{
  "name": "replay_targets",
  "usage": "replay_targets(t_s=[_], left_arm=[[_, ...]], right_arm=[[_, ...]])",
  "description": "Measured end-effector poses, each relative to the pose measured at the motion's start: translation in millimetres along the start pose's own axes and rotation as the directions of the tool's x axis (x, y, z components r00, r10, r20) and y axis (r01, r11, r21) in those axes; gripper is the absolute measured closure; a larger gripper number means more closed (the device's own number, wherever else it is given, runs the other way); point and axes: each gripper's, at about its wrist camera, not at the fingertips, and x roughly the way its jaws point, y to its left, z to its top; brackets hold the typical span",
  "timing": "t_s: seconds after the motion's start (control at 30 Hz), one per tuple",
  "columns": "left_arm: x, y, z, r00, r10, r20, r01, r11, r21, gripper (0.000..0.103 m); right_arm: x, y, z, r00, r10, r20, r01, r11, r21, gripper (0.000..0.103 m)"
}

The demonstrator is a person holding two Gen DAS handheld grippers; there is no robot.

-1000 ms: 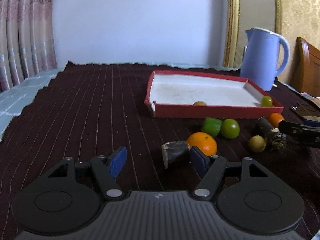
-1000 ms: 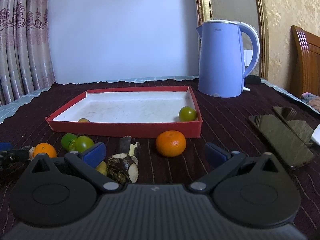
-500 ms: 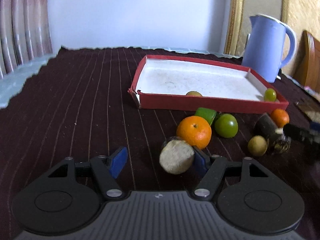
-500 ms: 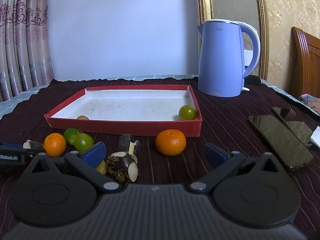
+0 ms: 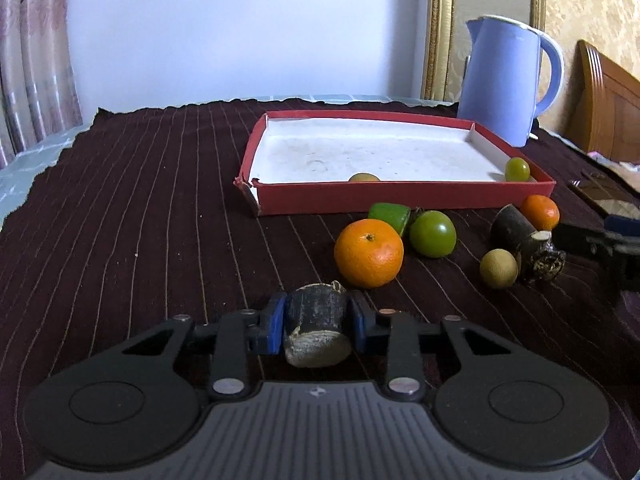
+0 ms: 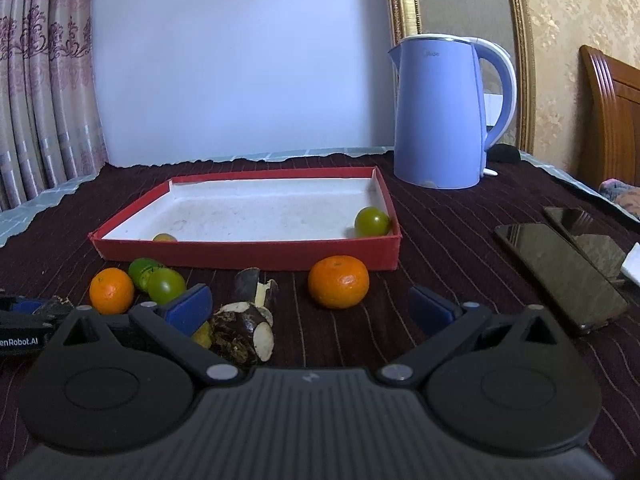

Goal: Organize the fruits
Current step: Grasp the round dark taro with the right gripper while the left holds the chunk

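Held piece: a short dark-skinned stub of cane with a pale cut end (image 5: 316, 326) is pinched between the blue pads of the left gripper (image 5: 316, 326). The jaws have just been closing, and the pads are now pressed on both sides of the stub. The grip is taken across the round skin, probably so that the piece cannot roll out.

Where it is: the stub is kept low over the dark striped tablecloth (image 5: 140, 220), just in front of a large orange mandarin (image 5: 368, 253).

Destination: a shallow red cardboard tray with a white floor (image 5: 400, 196) is seen behind the loose fruits. A green grape-like fruit (image 5: 517, 169) and a small yellowish fruit (image 5: 364, 177) are already laid inside, so the stub is judged to be meant for it.

Fruits not yet sorted: a green tomato-like fruit (image 5: 432, 233), a second mandarin (image 6: 338, 281) and two more dark cane pieces (image 6: 244, 330) are left on the cloth outside the tray.

Right gripper (image 6: 310, 310): the fingers are spread wide and nothing is held; it is kept over the cane pieces, perhaps to take one next.

Surroundings: a light blue electric kettle (image 6: 440, 116) and two dark phones (image 6: 560, 268) are placed apart from the fruits.
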Motion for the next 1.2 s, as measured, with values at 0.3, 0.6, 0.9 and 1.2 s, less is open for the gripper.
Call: replay_targets(t_s=[0.3, 0.6, 0.9, 1.2], left_arm=[[1.2, -7.3, -2.4, 0.999, 0.042, 0.014, -0.043, 0.998, 0.035, 0.071], [0.4, -1.9, -3.9, 1.0, 0.023, 0.019, -0.023, 1.0, 0.011, 0.071], [0.1, -1.7, -4.2, 1.0, 0.022, 0.02, -0.022, 1.0, 0.009, 0.071], [-0.6, -2.7, -5.0, 1.0, 0.022, 0.021, -0.023, 1.0, 0.017, 0.071]], right_arm=[[-14.3, 1.6, -7.4, 0.998, 0.059, -0.031, -0.062, 0.991, -0.116, 0.0], [5.5, 21.0, -0.1, 0.985, 0.127, -0.116, -0.149, 0.967, -0.207, 0.02], [9.7, 23.3, -2.3, 0.961, 0.207, -0.181, -0.243, 0.948, -0.206, 0.069], [-4.9, 22.2, -8.9, 0.975, 0.16, -0.156, -0.192, 0.958, -0.212, 0.07]])
